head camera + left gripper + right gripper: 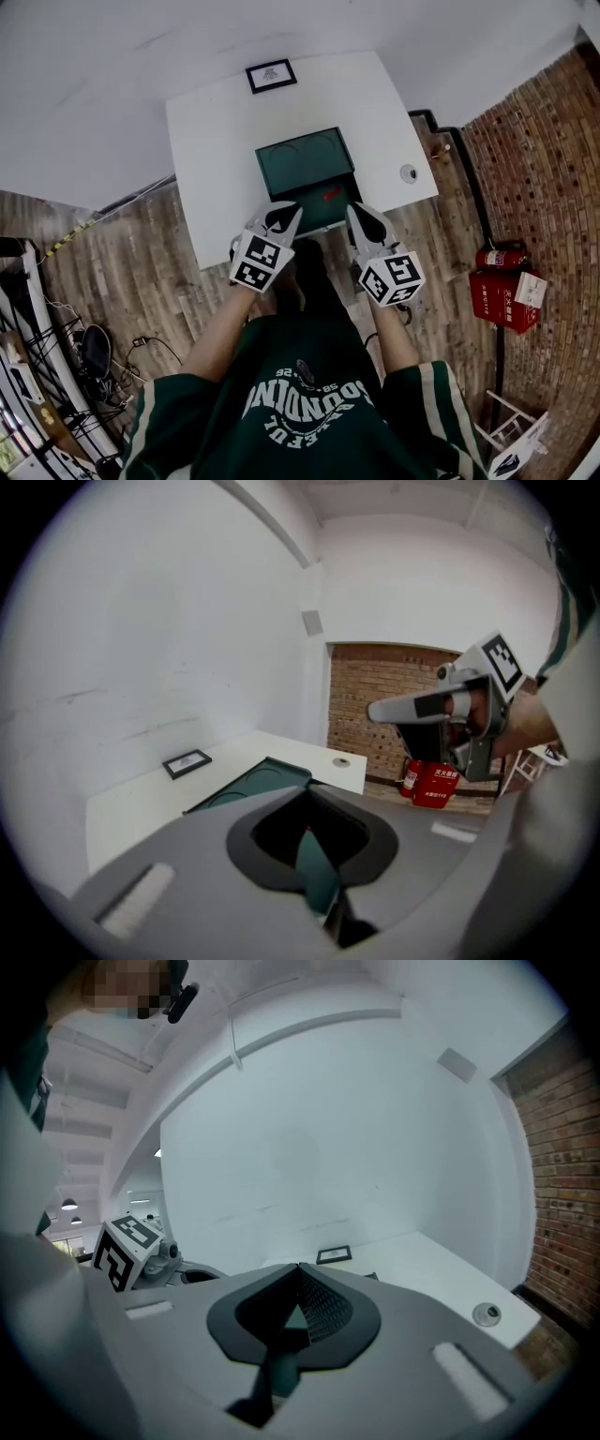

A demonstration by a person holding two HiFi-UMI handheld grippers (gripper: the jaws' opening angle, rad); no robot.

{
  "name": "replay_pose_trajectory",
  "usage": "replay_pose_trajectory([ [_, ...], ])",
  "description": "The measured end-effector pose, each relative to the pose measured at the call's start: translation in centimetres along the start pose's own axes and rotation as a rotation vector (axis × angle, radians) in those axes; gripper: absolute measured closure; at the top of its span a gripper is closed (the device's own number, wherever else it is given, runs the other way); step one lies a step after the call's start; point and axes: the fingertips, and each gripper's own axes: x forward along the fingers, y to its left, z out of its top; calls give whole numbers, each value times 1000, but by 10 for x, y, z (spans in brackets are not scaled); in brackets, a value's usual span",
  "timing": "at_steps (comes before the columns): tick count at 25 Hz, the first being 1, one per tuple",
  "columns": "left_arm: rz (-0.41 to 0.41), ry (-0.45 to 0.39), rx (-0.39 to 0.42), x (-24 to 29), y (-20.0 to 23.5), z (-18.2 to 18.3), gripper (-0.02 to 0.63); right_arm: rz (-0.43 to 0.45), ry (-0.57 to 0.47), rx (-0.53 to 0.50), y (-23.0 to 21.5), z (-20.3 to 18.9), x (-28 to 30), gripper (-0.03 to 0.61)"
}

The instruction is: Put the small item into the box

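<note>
**Both grippers shut and empty at the box's near edge**

The dark green box (305, 155) lies open in the middle of the white table (211, 159), and its front reaches the table's near edge. A small red item (330, 195) lies in the box's near half, towards the right side.

The left gripper (289, 214) is at the front left corner of the box and the right gripper (361, 216) at the front right corner. Each has its jaws pressed together with nothing between them. The two are apart, with the front of the box between them.

Bare tabletop runs along both sides of the box, wider on the left. Behind the box, near the far edge, lies a framed picture (271, 75), well apart from it. A small round thing (408, 172) sits near the table's right edge, away from the box.

On the floor to the right, a fire extinguisher (497, 256) lies by the brick wall (539, 159). Cables (89, 361) crowd the floor to the left.
</note>
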Motion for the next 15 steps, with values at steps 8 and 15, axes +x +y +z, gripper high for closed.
replay_pose_trajectory([
  [8,60,-82,12,-52,1,21,561,11,-80,-76,31,32,-21,577],
  [15,77,-111,9,-78,-2,21,561,16,-92,-104,53,33,-28,577],
])
